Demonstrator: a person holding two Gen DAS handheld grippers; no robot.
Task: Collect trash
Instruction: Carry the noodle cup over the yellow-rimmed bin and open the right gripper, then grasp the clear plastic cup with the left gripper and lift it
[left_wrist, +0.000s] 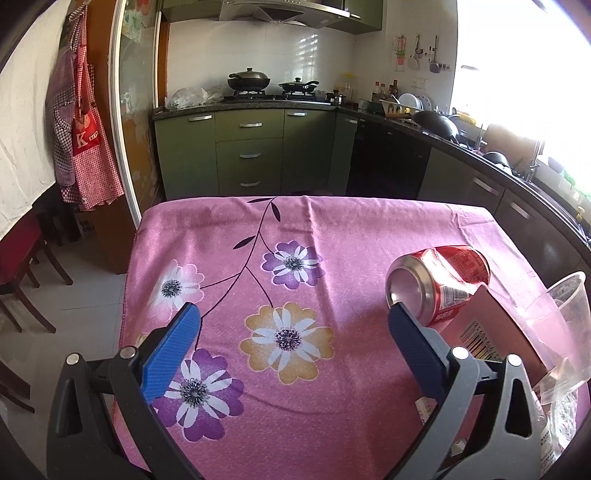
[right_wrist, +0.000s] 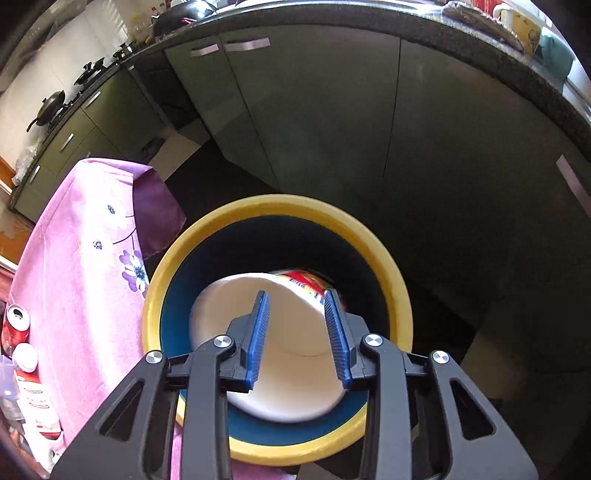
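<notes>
Trash is split between two places: a white paper cup with a red printed outside (right_wrist: 280, 343) lies on its side in the yellow-rimmed round bin with a dark blue interior (right_wrist: 373, 236), while the rest waits on the pink floral tablecloth (left_wrist: 332, 229). Your right gripper (right_wrist: 298, 338) hangs directly over the bin mouth, which sits on the floor just beside the table edge, so anything let go there falls straight in. Its blue pads are partly spread, one framing each side of the cup's open mouth; whether they touch the cup you cannot tell from this view, though it looks released or nearly so. Your left gripper (left_wrist: 293, 325) hovers low over the cloth with its fingers spread wide and nothing between them, its right pad tip just beside the base of the dented red aluminium soda can (left_wrist: 439, 280) lying on its side. Beyond that pad a dark red cardboard box with a barcode (left_wrist: 491, 325) and a clear plastic cup (left_wrist: 561, 325) crowd the corner. Judging by the layout, the can is the left hand's likely next pickup, and its dented, rolling body may slip.
</notes>
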